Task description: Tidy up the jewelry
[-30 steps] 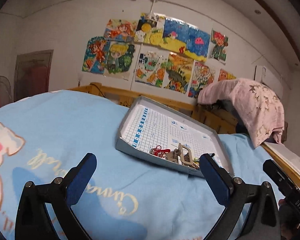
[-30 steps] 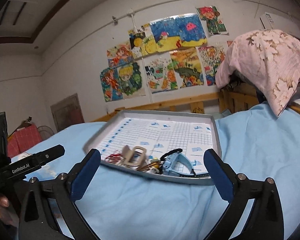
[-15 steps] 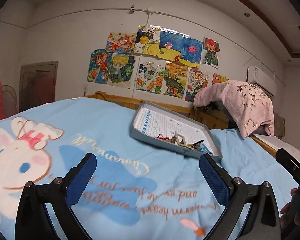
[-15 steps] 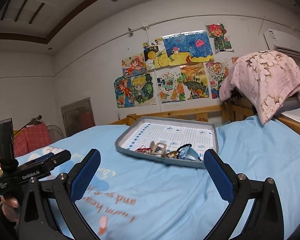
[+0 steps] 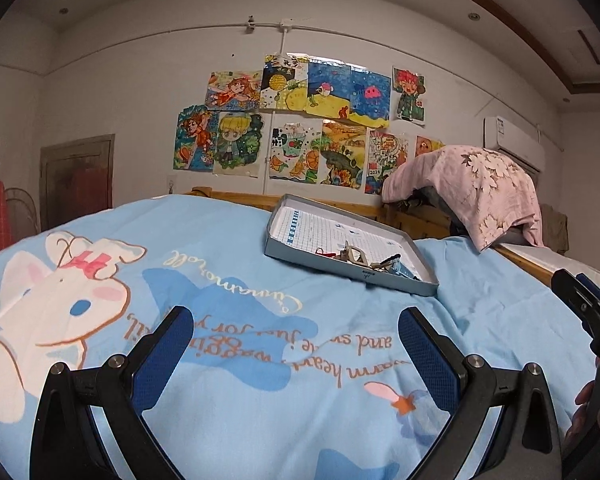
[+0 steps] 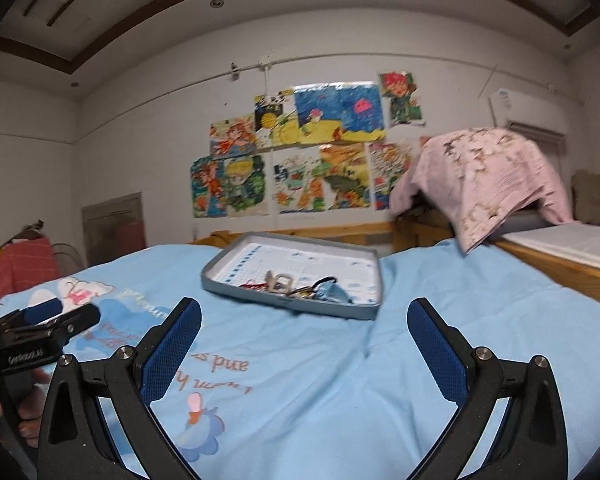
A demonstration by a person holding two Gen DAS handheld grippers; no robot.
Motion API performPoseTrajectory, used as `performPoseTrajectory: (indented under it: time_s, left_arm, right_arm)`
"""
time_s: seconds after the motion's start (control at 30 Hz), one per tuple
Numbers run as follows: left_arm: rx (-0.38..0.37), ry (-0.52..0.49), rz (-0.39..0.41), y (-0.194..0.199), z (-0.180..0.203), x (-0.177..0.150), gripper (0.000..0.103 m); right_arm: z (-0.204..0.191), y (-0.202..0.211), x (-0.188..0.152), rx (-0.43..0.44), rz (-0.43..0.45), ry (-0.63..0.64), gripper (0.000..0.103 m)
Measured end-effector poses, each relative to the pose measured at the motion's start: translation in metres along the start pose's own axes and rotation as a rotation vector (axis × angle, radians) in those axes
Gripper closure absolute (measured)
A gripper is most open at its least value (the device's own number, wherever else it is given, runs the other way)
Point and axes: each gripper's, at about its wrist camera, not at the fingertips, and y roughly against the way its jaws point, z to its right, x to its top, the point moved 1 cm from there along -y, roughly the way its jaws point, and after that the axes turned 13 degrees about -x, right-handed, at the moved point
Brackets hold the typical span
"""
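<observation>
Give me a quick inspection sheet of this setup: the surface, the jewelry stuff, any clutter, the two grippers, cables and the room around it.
Surface: light blue bedsheet with a cartoon bunny print and lettering, slightly wrinkled.
Job's things: grey tray lined with grid paper lies on the sheet; a small heap of jewelry sits bunched at its near edge, pieces too small to name.
Clutter: pink floral cloth draped over something beyond the bed.
Grippers: left gripper and right gripper both open, empty, well short of the tray.
Cables: nothing seen on the bed.
Surroundings: children's drawings on the white wall, wooden bed frame, air conditioner.
</observation>
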Motion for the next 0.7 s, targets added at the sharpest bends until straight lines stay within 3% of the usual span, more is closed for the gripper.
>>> performPoseTrajectory:
  time_s: [0.3,0.7]
  left_arm:
    - [0.006,0.034,-0.009,-0.002,-0.009,-0.007,0.000]
    - [0.019,-0.015,-0.004,-0.002,-0.004,-0.010,0.000]
  right_arm:
    - [-0.004,0.016,-0.005,-0.057,0.034,0.032,0.002]
    - [-0.005,0.013,-0.007,-0.075,0.008,0.045,0.002]
